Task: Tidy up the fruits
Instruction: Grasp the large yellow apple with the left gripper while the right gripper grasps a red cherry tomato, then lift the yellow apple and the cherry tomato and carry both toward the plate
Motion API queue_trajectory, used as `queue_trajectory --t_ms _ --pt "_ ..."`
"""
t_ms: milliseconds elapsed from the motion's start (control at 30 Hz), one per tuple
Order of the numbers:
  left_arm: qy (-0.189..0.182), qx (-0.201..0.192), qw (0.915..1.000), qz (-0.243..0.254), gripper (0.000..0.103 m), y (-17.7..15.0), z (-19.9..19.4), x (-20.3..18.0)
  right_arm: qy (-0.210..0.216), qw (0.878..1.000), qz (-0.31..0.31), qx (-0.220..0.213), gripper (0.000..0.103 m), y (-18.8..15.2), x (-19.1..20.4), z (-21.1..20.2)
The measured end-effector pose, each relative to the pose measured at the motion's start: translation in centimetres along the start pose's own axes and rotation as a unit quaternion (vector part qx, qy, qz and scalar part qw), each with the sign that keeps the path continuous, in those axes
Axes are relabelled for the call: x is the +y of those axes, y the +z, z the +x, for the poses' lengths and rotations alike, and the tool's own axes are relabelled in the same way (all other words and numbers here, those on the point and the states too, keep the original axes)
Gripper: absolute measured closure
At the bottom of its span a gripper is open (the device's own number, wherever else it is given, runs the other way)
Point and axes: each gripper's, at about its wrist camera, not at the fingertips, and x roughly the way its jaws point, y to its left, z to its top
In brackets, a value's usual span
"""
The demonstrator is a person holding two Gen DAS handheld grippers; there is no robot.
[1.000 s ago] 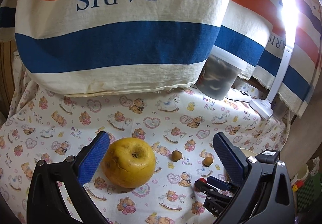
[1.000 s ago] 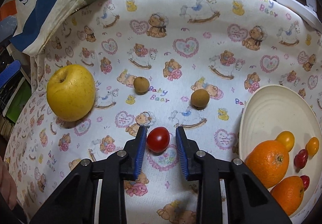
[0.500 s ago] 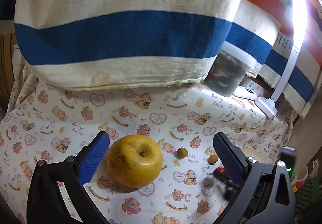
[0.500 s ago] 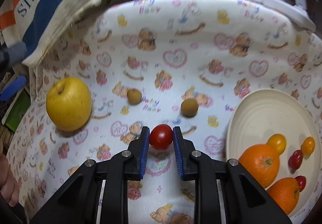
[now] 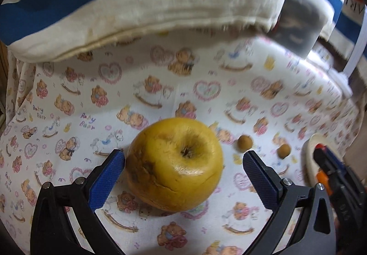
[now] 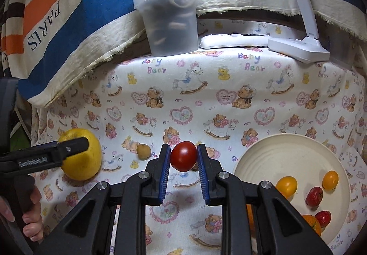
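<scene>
Since a second ago the left gripper [image 5: 183,161] has closed in on the yellow apple [image 5: 175,164], which now fills the space between its widely spread jaws, and the right gripper [image 6: 183,157] has clamped the red tomato [image 6: 183,156] and lifted it off the cloth.

From the left wrist, the apple sits stem-up on the printed tablecloth [image 5: 91,99], where "Baby Bear" reads twice. Its left flank lies just beside the left blue pad [image 5: 105,177]; the right pad stands clear of it. Two small brown fruits [image 5: 244,142] lie to its right, well apart from each other. At the right edge the cream bowl's [image 5: 308,152] rim shows, with the other gripper blurred in front of it. A striped cloth [image 5: 160,9] hangs behind.

From the right wrist, the jaws are nearly closed, both pads pressing the tomato, with its shadow on the cloth below. "PARIS" runs sideways on the striped cloth [image 6: 43,26], and "Baby Bear" repeats on the tablecloth. This view alone shows the bowl's contents: two yellow-orange tomatoes [image 6: 286,186], two red ones [image 6: 314,193] and part of an orange [image 6: 312,224]. It also shows a lidded translucent tub [image 6: 169,19], a white remote [image 6: 234,40] and a white lamp base [image 6: 298,48]. At left, the left gripper's arm crosses the apple, bare fingers [image 6: 32,220] wrapped round its handle; the lettering on the arm is too blurred to read.
</scene>
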Motion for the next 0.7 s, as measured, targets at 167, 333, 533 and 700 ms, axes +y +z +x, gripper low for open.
queue_trajectory --t_ms 167,333,533,700 --pt "0.013 0.014 0.9997 -0.013 0.001 0.0 0.6 0.4 0.002 1.0 -0.007 0.004 0.079 -0.1 0.4 0.1" --pt "0.019 0.036 0.9991 -0.008 0.003 -0.3 1.8 0.2 0.0 1.0 -0.013 0.008 0.079 -0.2 0.6 0.3" --pt "0.033 0.029 0.999 -0.007 0.011 -0.6 2.5 -0.1 0.001 1.0 -0.01 0.009 0.079 -0.1 0.4 0.4" --pt "0.037 0.025 0.999 -0.007 0.012 -0.7 2.5 0.0 0.001 1.0 -0.005 0.014 0.079 -0.2 0.3 0.6"
